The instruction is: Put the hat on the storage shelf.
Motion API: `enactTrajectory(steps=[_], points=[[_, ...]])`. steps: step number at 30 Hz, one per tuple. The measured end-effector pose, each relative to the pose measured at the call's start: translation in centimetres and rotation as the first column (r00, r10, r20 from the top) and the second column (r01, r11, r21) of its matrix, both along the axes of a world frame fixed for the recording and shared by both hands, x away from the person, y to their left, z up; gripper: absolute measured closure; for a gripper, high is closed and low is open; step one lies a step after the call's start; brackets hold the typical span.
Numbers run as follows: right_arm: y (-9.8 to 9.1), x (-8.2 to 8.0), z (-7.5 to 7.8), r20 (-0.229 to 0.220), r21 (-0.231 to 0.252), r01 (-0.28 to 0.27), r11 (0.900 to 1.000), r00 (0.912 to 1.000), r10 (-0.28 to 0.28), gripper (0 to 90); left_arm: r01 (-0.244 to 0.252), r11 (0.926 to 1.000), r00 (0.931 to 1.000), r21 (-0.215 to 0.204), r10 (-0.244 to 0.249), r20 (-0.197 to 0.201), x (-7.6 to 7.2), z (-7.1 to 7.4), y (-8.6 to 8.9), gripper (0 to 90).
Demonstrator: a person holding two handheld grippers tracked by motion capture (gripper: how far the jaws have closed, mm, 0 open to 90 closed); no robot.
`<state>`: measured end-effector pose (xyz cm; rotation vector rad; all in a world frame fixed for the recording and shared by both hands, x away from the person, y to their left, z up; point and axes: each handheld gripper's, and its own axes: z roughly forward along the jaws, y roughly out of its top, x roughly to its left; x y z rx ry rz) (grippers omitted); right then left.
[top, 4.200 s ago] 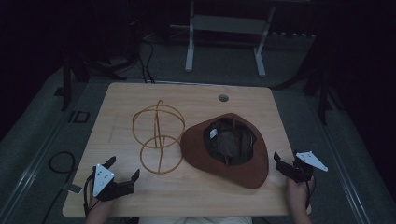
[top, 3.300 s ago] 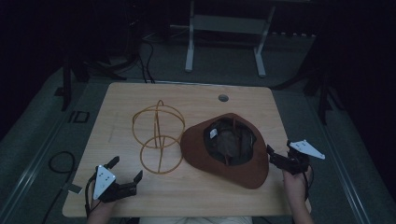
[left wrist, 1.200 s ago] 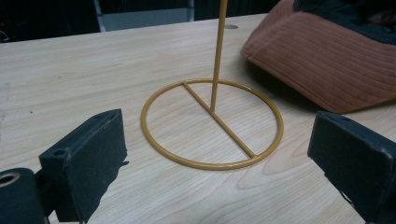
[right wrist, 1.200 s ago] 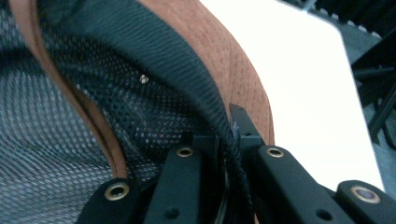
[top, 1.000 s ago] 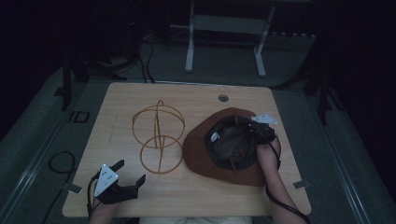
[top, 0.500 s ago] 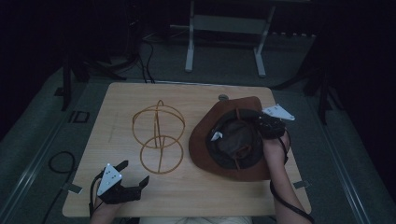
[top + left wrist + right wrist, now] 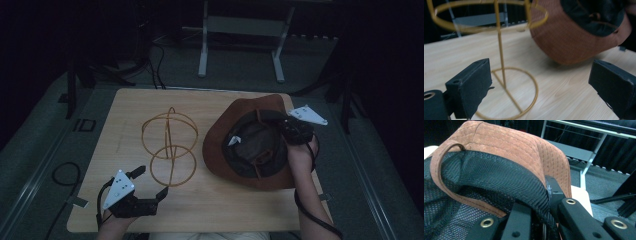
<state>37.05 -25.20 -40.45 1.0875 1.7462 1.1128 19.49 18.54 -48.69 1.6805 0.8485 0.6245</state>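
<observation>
Brown suede hat (image 7: 235,125), black mesh lining up, is sitting tilted on the right of the wooden bench (image 7: 125,110), lifted since a moment ago. Right gripper (image 7: 280,122) is clamping its rim; left gripper (image 7: 150,182) is resting jaws apart near the yellow wire stand (image 7: 168,145). Room is dark.

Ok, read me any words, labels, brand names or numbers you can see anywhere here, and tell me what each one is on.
"ID": pale marking on the grey floor beside the left edge of the table; low light, so the reading is not certain.
White tag inside the brown hat: too small to read.
Wire stand, left gripper, right gripper: no text to be seen.
</observation>
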Motion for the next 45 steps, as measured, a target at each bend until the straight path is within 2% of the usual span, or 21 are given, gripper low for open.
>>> enactTrajectory(steps=[5,11,14,18,21,25,31,34,37,43,44,45], points=[[-0.2,-0.3,0.8,0.012,0.001,-0.007,1.0,0.9999,0.007,84.2,0.029,0.9996,0.9988,-0.001,-0.028,0.039,0.0,2.9,-0.8,5.8],[-0.5,-0.6,1.2,0.02,-0.003,-0.014,0.9999,0.9997,0.014,84.2,0.052,0.9985,0.996,0.015,-0.053,0.072,0.8,6.0,-1.7,6.5],[-0.6,-0.8,1.4,0.019,-0.004,-0.016,0.9999,0.9997,0.016,84.2,0.062,0.998,0.9955,0.006,-0.062,0.071,1.5,7.3,-2.1,6.5],[-0.8,-0.9,1.4,0.019,-0.003,-0.013,0.9999,0.9997,0.013,84.2,0.059,0.9971,0.9955,0.048,-0.062,0.071,2.6,8.8,-3.4,6.5],[-0.9,-1.0,1.5,0.024,-0.007,-0.012,0.9999,0.9996,0.013,84.2,0.064,0.9964,0.9959,0.055,-0.067,0.06,3.5,9.6,-4.4,6.5],[-0.9,-1.1,1.6,0.025,-0.009,-0.016,0.9998,0.9995,0.017,84.2,0.068,0.9948,0.9954,0.075,-0.073,0.062,4.6,10.3,-5.6,6.5],[-0.8,-1.3,1.7,0.032,-0.009,-0.02,0.9997,0.9993,0.021,84.2,0.093,0.9919,0.9947,0.086,-0.096,0.036,6.4,11.0,-7.8,6.5],[-0.8,-1.5,1.8,0.036,-0.007,-0.024,0.9997,0.9991,0.024,84.2,0.102,0.9887,0.9933,0.109,-0.107,0.042,7.2,11.5,-9.3,6.5],[-0.8,-1.6,1.9,0.039,-0.003,-0.027,0.9996,0.9989,0.027,84.2,0.104,0.9885,0.9931,0.11,-0.109,0.043,8.0,11.8,-10.5,6.5],[-0.7,-1.8,1.7,0.037,-0.002,-0.036,0.9994,0.9987,0.036,84.2,0.104,0.9836,0.9928,0.147,-0.111,0.045,9.9,11.8,-13.2,6.5],[-0.7,-1.8,1.7,0.037,-0.002,-0.036,0.9994,0.9987,0.036,84.2,0.104,0.9836,0.9928,0.147,-0.111,0.045,9.9,11.8,-13.2,6.5],[-0.7,-1.8,1.7,0.037,-0.003,-0.036,0.9993,0.9986,0.037,84.3,0.102,0.9815,0.9929,0.162,-0.111,0.045,10.5,11.8,-14.1,6.5]])
